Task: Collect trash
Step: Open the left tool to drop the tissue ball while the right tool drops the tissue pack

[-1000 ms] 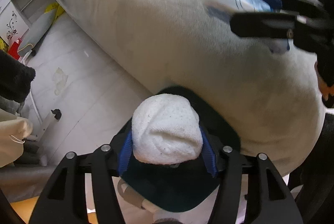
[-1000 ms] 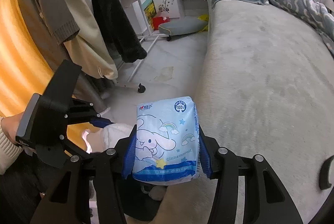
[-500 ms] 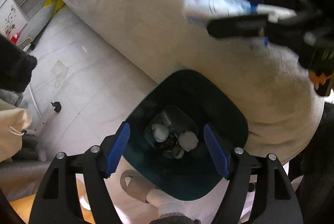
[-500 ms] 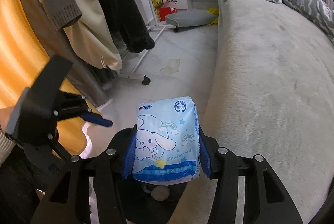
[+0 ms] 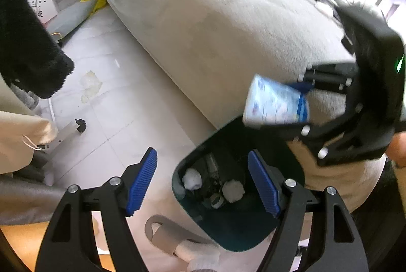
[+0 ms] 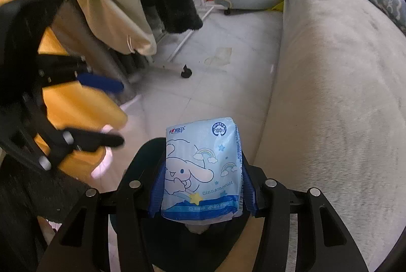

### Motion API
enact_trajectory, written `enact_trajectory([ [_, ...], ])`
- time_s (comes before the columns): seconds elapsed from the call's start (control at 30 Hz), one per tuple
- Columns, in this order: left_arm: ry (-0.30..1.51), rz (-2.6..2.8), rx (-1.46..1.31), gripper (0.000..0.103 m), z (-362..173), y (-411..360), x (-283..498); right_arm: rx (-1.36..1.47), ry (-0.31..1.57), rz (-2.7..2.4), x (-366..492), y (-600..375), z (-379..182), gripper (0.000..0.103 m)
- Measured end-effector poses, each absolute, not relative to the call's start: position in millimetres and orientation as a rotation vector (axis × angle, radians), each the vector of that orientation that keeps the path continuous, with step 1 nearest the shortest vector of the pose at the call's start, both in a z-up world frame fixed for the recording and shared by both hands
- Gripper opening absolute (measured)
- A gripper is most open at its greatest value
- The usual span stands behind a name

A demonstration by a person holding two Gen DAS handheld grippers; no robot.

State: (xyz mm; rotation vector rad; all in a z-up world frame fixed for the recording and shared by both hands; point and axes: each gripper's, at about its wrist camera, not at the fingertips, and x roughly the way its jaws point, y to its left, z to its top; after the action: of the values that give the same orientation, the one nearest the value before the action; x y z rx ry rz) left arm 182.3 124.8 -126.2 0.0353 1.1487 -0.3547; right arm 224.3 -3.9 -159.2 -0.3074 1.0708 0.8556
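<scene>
Below our spread, empty left gripper (image 5: 203,185), the dark bin (image 5: 253,234) holds white wads (image 5: 192,175); at two o'clock, our right gripper (image 6: 201,185) pinches the tissue pack (image 6: 201,170), its cartoon print visible only rightward.

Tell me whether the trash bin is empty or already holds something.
Not empty. The left wrist view looks down into the dark bin, where white crumpled wads and darker scraps lie at the bottom.
</scene>
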Motion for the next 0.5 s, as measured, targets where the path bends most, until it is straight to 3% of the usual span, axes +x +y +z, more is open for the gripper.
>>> enact_trajectory([
  [0.5, 1.022, -0.278, -0.080, 0.074, -88, 141, 197, -0.392, 1.163, 0.899, 208, 11, -179, 0.052],
])
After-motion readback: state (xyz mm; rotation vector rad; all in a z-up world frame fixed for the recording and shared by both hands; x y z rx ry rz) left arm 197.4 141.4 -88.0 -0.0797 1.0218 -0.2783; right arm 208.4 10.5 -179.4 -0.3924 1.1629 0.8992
